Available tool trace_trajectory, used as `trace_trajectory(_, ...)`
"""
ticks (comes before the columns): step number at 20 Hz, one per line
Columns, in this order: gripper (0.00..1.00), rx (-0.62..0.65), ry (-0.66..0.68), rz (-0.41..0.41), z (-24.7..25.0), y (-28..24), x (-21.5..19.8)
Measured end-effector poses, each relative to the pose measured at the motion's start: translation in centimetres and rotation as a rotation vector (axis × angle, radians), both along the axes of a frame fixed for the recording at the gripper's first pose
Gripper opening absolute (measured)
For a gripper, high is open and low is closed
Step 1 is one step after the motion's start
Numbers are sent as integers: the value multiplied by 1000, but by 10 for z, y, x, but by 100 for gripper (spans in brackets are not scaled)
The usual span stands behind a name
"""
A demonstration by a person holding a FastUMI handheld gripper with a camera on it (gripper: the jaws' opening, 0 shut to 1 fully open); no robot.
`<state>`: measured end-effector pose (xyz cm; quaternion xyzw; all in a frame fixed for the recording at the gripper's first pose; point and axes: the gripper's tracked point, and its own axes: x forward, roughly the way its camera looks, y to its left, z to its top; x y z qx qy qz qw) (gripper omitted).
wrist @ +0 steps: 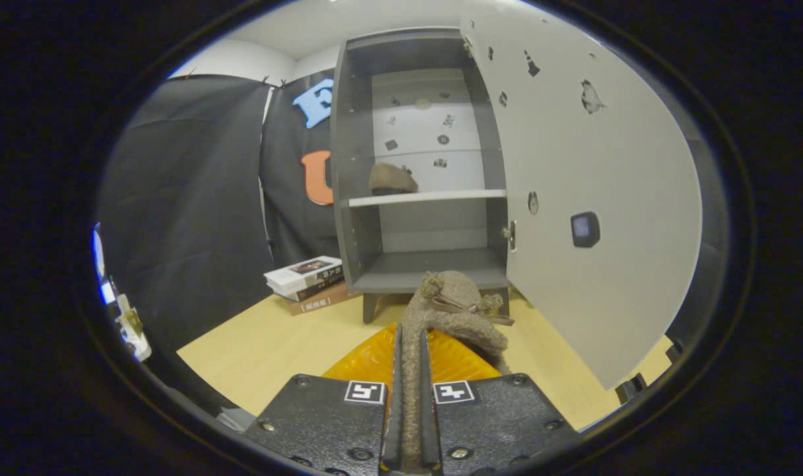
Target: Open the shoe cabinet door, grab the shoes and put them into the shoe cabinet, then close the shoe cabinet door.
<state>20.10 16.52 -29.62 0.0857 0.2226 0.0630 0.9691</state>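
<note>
**Q:** Claw (409,396) first: what are its fingers at?

**A:** Pressed close together on the edge of a fuzzy slipper (456,311), one finger on each side of the fabric. The slipper's body sticks out ahead of them toward 12 o'clock, its small bow facing up.

**Q:** Going left to right, what else is there?

**A:** At 10 o'clock from the fingers, a stack of books (307,283) lies on the table (269,344), just beside the cabinet's (355,165) left foot. The cabinet stands at 12 o'clock, open. A second slipper (391,178) sits on the left part of its middle shelf (428,196). The bottom shelf looks bare. The door (593,165) is swung wide, from 1 to 3 o'clock. Under the held slipper lies something orange and ribbed (375,357); I cannot tell what it is.

**Q:** How far along, by your reckoning?

**A:** Door open, one slipper in, the other carried. Placing and closing remain, I'd judge.

**Q:** What could go wrong?

**A:** The grip is on a thin soft edge, so the slipper may droop or slide free if swung fast. Its loose toe could catch the shelf's front edge going in. Pushed too far left, it might knock the shelved slipper. A wide swing to the right would hit the door
</note>
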Motion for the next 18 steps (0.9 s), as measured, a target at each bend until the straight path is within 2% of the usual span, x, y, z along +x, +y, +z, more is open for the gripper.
trace_trajectory(2, 14, 49, -35, 14, 34, 10, 8)
trace_trajectory(6, 14, -3, -126, 10, 97, 6, 36)
trace_trajectory(11, 14, 2, -189, 0, 162, 8, 77)
trace_trajectory(18, 14, -155, -293, -17, 244, 5, 170)
